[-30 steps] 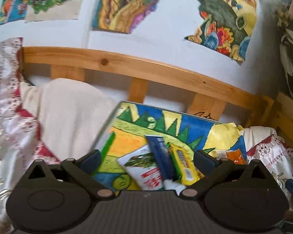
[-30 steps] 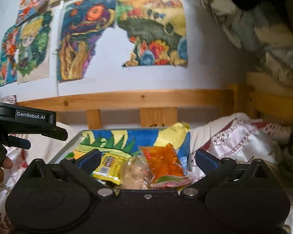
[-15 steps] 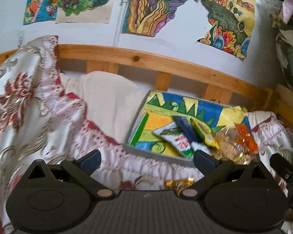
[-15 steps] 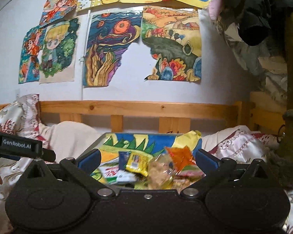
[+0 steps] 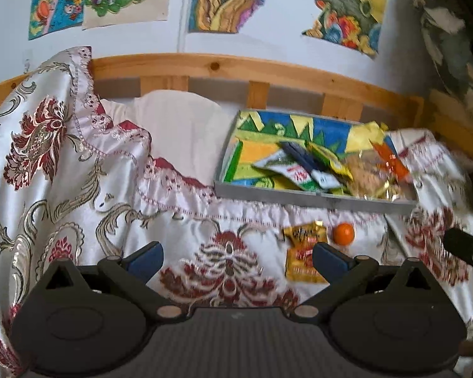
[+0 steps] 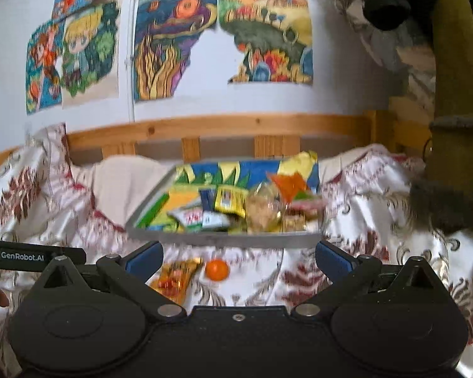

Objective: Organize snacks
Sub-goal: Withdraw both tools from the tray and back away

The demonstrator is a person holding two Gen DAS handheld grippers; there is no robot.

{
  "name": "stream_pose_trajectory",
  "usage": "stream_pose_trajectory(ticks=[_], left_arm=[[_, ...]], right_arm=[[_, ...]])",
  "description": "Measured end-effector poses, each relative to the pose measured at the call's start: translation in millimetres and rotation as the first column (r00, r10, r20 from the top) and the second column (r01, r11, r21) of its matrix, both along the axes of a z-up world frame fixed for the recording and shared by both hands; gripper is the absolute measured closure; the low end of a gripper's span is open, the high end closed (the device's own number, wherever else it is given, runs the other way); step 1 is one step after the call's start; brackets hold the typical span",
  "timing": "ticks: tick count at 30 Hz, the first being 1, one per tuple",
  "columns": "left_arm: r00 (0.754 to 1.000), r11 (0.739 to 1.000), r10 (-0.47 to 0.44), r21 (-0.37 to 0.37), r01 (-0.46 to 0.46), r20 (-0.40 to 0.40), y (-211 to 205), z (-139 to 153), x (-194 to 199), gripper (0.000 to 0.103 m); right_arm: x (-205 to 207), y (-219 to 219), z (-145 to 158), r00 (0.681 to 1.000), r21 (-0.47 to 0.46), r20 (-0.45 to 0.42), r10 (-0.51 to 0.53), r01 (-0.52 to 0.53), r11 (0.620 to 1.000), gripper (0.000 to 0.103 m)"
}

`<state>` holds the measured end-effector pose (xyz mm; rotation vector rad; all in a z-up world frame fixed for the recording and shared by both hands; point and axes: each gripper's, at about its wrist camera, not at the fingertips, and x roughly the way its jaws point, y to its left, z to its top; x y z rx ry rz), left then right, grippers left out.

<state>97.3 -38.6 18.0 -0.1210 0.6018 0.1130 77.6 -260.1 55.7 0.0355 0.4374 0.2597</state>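
Observation:
A grey tray [image 5: 299, 192] with a colourful drawing inside lies on the bed and holds several snack packets [image 5: 302, 170]. It also shows in the right wrist view [image 6: 224, 238]. On the bedspread in front of it lie a yellow snack packet [image 5: 302, 253] and a small orange ball [image 5: 343, 233], seen too in the right wrist view as the packet [image 6: 175, 275] and the ball [image 6: 217, 270]. My left gripper [image 5: 236, 256] is open and empty, well short of the tray. My right gripper [image 6: 236, 256] is open and empty above the packet and ball.
A white and red patterned bedspread [image 5: 63, 170] covers the bed, bunched high at the left. A wooden bed rail [image 5: 268, 72] and a wall with drawings stand behind. Dark clothing [image 6: 451, 201] hangs at the right. The other gripper [image 6: 31, 255] shows at the left edge.
Both grippers have pulled back from the tray and lifted away. The yellow packet and orange ball on the bedspread have come into view. Both stay open.

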Motion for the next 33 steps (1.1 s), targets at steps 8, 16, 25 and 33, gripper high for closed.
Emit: stream_pose_trajectory(ticks=[8, 16, 25, 33], left_arm=[[0.999, 0.999, -0.003, 0.043, 0.005, -0.047, 3.2, -7.6, -6.4, 0.001], [0.997, 0.999, 0.015, 0.048, -0.012, -0.07, 8.2, -11.3, -7.1, 0.001], [0.995, 0.998, 0.039, 0.042, -0.036, -0.086, 10.5, -12.8, -5.1, 0.001], [0.994, 0.998, 0.059, 0.015, -0.058, -0.092, 11.1, -15.3, -2.0, 0.001]], right_arm=[[-0.5, 11.1, -6.9, 0.999, -0.069, -0.054, -0.002, -0.002, 0.998, 0.001], [5.0, 17.4, -12.6, 0.996, -0.105, -0.088, 0.016, -0.025, 0.994, 0.001], [8.5, 19.8, -15.3, 0.994, -0.114, -0.109, 0.029, -0.042, 0.993, 0.001], [11.2, 20.5, -16.6, 0.992, -0.118, -0.123, 0.032, -0.047, 0.992, 0.001]])
